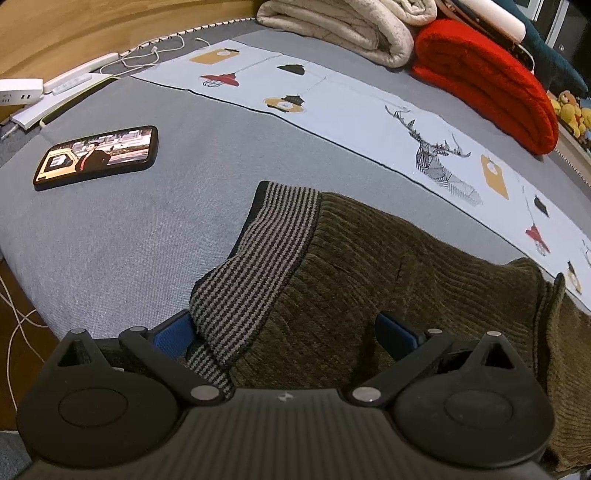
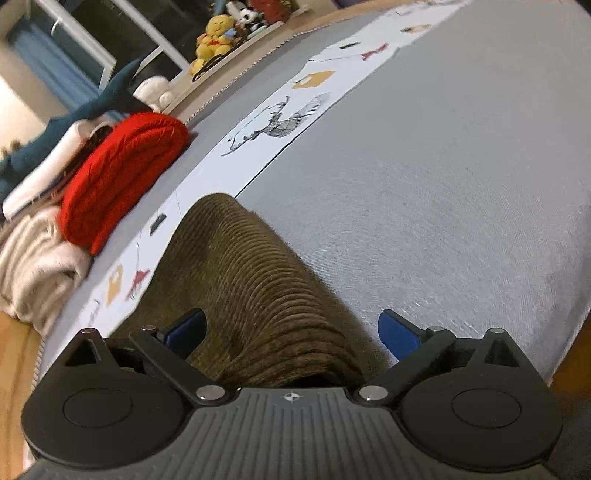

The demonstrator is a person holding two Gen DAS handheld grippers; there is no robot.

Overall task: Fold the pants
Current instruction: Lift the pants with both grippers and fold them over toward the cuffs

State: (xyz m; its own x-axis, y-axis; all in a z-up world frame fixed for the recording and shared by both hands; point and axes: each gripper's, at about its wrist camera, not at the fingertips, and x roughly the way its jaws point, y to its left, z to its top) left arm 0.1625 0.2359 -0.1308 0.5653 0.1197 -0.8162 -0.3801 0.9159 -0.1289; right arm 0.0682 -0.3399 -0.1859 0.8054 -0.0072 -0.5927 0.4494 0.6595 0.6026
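Observation:
Olive-brown corduroy pants [image 1: 388, 280] lie on the grey bed [image 1: 110, 240], their black-and-tan striped waistband [image 1: 258, 266] turned over at the left. My left gripper [image 1: 284, 336] is open just above them. The waistband's edge lies against its left blue pad [image 1: 173, 336], and the right pad stands apart on the corduroy. In the right wrist view the pants [image 2: 251, 288] form a raised fold running away from me. My right gripper [image 2: 293, 334] is open wide astride this fold, with neither blue pad pressing on the cloth.
A phone [image 1: 99, 155] with a lit screen lies at the left. A printed cloth strip [image 1: 369, 122] crosses the bed behind the pants. Folded red [image 1: 491, 85] and beige [image 1: 340, 29] blankets sit at the back, cables and a power strip [image 1: 74, 77] at far left. The bed's edge [image 2: 565, 332] shows at the right.

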